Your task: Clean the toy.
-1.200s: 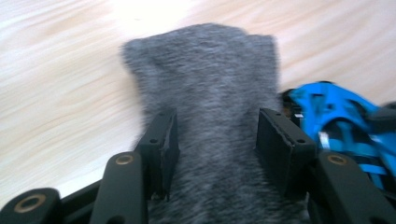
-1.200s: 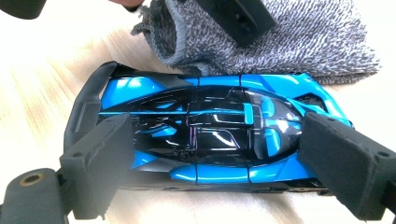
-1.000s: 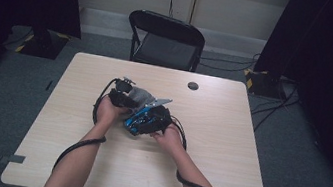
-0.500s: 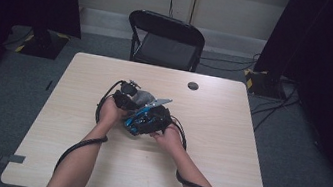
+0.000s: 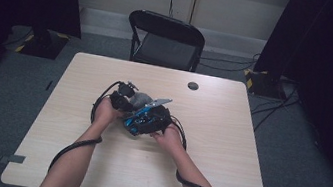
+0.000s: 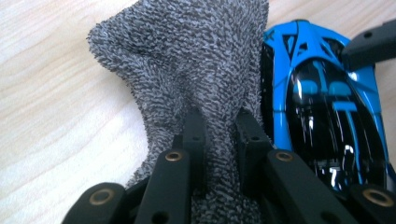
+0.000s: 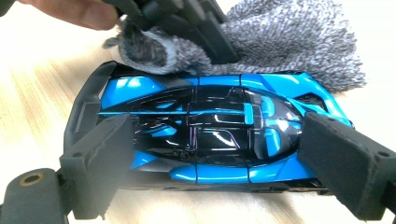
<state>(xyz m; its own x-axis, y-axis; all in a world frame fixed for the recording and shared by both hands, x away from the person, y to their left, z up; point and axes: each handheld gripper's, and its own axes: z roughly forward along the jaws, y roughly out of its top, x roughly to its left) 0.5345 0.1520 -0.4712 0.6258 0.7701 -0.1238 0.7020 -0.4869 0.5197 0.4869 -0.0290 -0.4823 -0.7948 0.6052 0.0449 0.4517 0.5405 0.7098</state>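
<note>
Two grippers meet at the centre of the table (image 5: 221, 183), each worked by one of my hands. Left gripper (image 6: 219, 126): its jaws have just been closing and are now clenched on a fold of the grey cloth (image 6: 196, 60), which bunches up between the pads and fans out toward twelve o'clock in the left gripper view. Blue toy car (image 6: 327, 112): it lies on the wood touching the cloth, at three o'clock from the pinched fold. In the high view my left hand (image 5: 106, 112) sits at nine o'clock from the car (image 5: 142, 120), with the cloth (image 5: 140, 100) at about eleven o'clock from it. Right gripper (image 7: 210, 154): its jaws stand at the car's two ends, tail at nine o'clock and nose at three o'clock, the pads touching or just beside the bodywork; I cannot tell whether they press. My right hand (image 5: 170, 135) lies at four o'clock from the car.
</note>
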